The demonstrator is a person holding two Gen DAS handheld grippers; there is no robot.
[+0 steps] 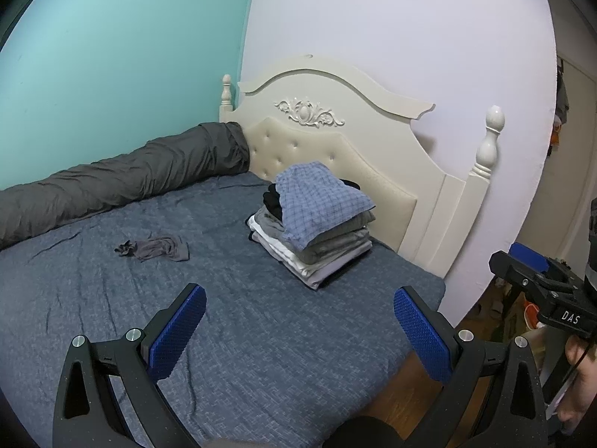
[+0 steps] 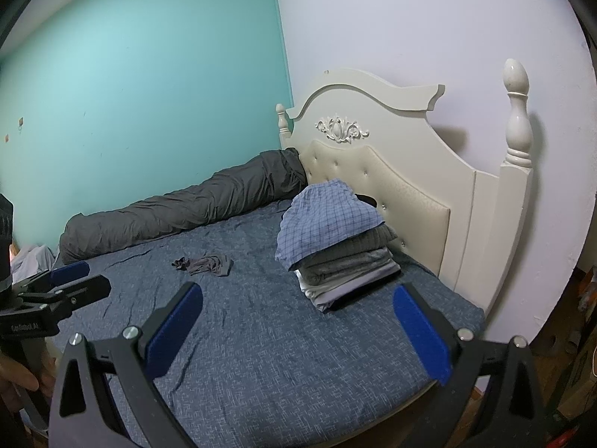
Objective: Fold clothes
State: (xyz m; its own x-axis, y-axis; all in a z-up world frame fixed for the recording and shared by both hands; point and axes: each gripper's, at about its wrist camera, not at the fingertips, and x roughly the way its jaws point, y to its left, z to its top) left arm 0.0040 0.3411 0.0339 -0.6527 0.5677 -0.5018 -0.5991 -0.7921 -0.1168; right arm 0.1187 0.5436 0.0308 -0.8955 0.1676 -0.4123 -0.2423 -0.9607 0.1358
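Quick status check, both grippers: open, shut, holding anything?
Left gripper: open, empty, above the bed.
Right gripper: open, empty, pointing toward the stack of folded clothes.

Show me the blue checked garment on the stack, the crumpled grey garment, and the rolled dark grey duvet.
blue checked garment (image 1: 321,201), left wrist view, middle of its top.
crumpled grey garment (image 1: 160,248), left wrist view, its centre.
rolled dark grey duvet (image 2: 194,209), right wrist view, mid-length.

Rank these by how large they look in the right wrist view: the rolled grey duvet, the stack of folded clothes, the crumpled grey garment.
1. Rolled grey duvet
2. Stack of folded clothes, though it lies nearer the camera
3. Crumpled grey garment
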